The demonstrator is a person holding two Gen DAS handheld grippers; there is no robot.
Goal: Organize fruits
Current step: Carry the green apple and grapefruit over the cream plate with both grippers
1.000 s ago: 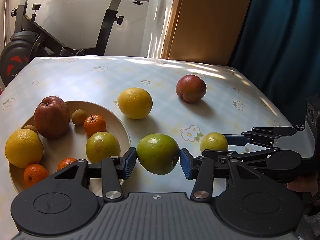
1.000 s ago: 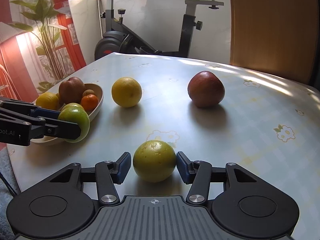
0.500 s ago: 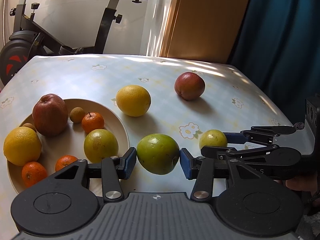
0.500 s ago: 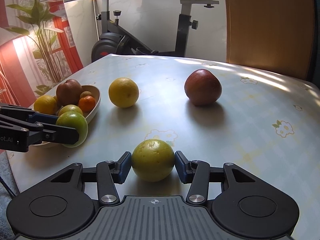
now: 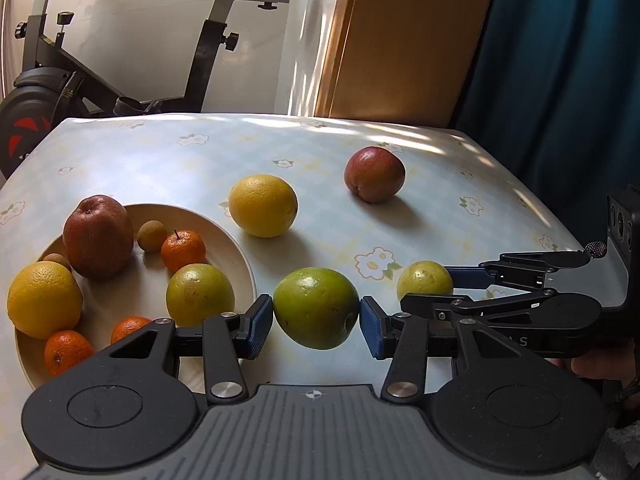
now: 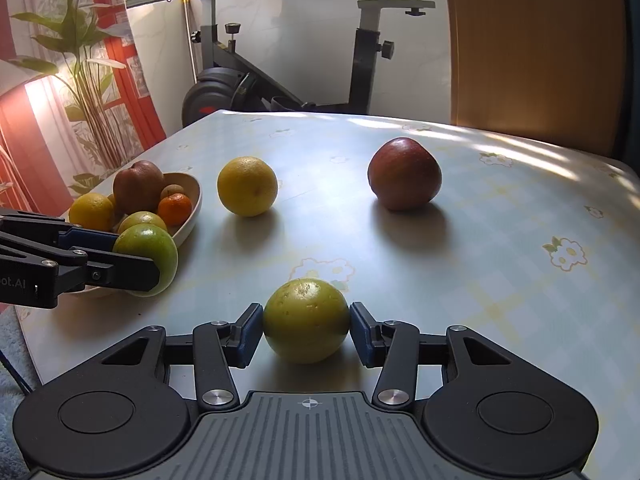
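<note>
We are holding 2 fruits at once, 1 per gripper. The left gripper (image 5: pixel 316 318) is clamping a green fruit (image 5: pixel 316 308) between its blue pads, lifted just off the table (image 5: pixel 440 184) beside the plate's rim near the table's front-left corner; we are judging it is held there ready to go onto the plate (image 5: pixel 232 256). The right gripper (image 6: pixel 306 330) is closing on a yellow-green fruit (image 6: pixel 306 320) near the table's front edge; the pads look to be touching both its sides, and the fruit seems to be sitting on the table, so the lift is likely not yet begun.

The green fruit is looking glossy, bright green, slightly egg-shaped with a dark dimple low on 1 side. The yellow-green one is rounder, dull, speckled with brown scuffs on top. The plate is already carrying an apple, 2 big citrus and several small oranges, so room is getting tight. We are leaving a yellow orange (image 5: pixel 263 205) mid-table and a red apple (image 5: pixel 375 174) toward the back-right, both loose, probably next.
</note>
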